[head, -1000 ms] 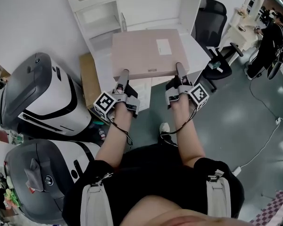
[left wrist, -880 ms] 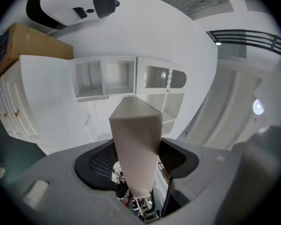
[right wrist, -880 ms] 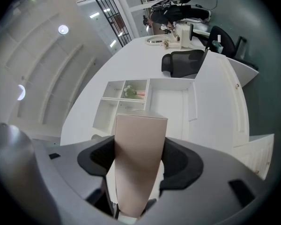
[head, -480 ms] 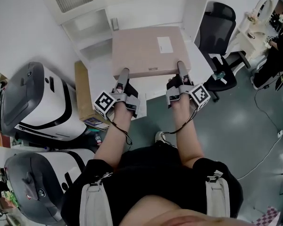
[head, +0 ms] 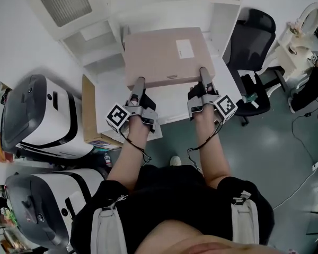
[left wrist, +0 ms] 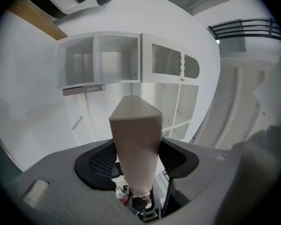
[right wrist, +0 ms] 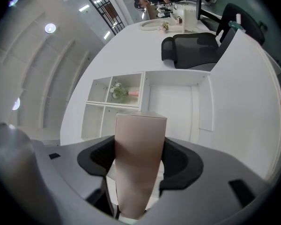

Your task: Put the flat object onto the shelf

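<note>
A flat pinkish-beige box with a white label is held level in front of me, above a white desk. My left gripper is shut on its near edge at the left, and my right gripper is shut on the near edge at the right. In the left gripper view the box edge fills the gap between both pads. The right gripper view shows the same, with the box edge clamped between the jaws. The white shelf unit with open compartments stands just beyond the box.
A white desk lies under the box. A black office chair stands to the right. Two large white-and-grey machines sit at the left, with a brown cardboard piece beside the desk. A pink item and flowers sit in one shelf compartment.
The whole view has shifted: the shelf and desk have come closer beneath the box and the chair has slid right. Both grippers keep the same hold on the box.
</note>
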The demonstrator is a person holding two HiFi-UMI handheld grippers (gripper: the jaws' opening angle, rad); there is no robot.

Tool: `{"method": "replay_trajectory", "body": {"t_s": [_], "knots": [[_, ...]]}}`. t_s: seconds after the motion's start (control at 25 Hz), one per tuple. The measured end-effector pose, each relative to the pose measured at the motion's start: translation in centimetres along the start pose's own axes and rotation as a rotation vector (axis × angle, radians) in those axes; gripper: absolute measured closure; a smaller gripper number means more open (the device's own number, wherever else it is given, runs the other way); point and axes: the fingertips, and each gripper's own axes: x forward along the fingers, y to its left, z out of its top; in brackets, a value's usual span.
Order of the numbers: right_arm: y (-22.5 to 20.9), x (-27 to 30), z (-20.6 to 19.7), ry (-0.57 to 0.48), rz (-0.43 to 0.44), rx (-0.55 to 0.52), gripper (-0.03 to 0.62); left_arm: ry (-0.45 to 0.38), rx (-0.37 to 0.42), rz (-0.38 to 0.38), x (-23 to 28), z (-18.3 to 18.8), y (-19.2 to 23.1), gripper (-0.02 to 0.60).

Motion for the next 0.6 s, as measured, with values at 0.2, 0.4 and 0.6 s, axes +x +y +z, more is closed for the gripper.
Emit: {"method": "replay_trajectory", "body": {"t_s": [0.2,0.4,0.6], "knots": [[-0.7,2.8,0.5,0.035,-0.003,0.005,0.307,-0.021,-0.006,0.021,1.9,0.7,0.9,0.293],[-1.0,4.9,0.4,0.040,-0.003,0.000,0.308,-0.026,-0.006,0.012,3.5,1.9,1.2,0.293],[-0.4,6.5,0.5,0.031,0.023,-0.002,0.307,-0.014,0.000,-0.016,5.1,2.9,0.6,0.293]]}}
